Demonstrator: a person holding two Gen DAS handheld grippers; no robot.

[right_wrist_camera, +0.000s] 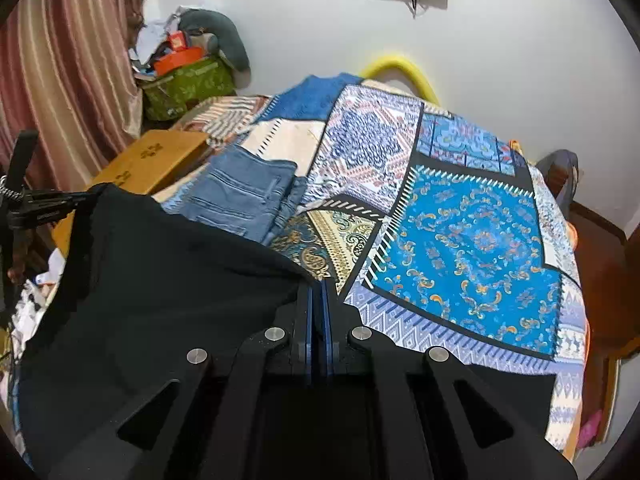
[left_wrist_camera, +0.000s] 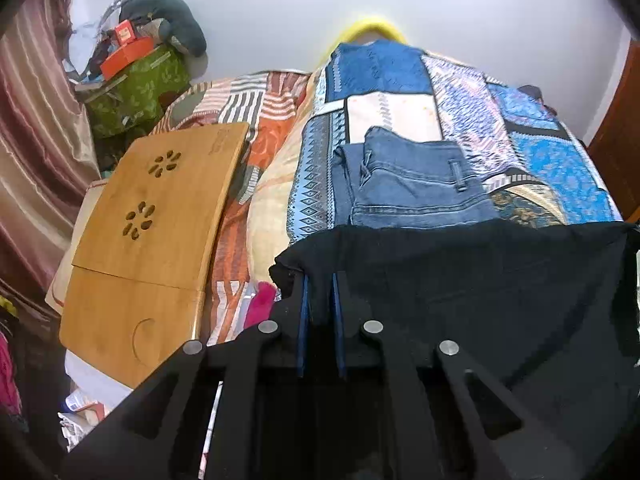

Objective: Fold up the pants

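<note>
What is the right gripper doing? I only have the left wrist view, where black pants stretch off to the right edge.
Observer: The right gripper is shut on the black pants, pinching the fabric's edge between its blue fingers.
Operator: Can you see the left gripper from that side?
Observer: Yes, the left gripper shows at the far left of the right wrist view, at the opposite end of the pants' raised edge.
Operator: What lies on the patchwork bedspread right of the folded jeans?
Observer: Right of the folded jeans, the patchwork bedspread is bare across a big blue panel.
</note>
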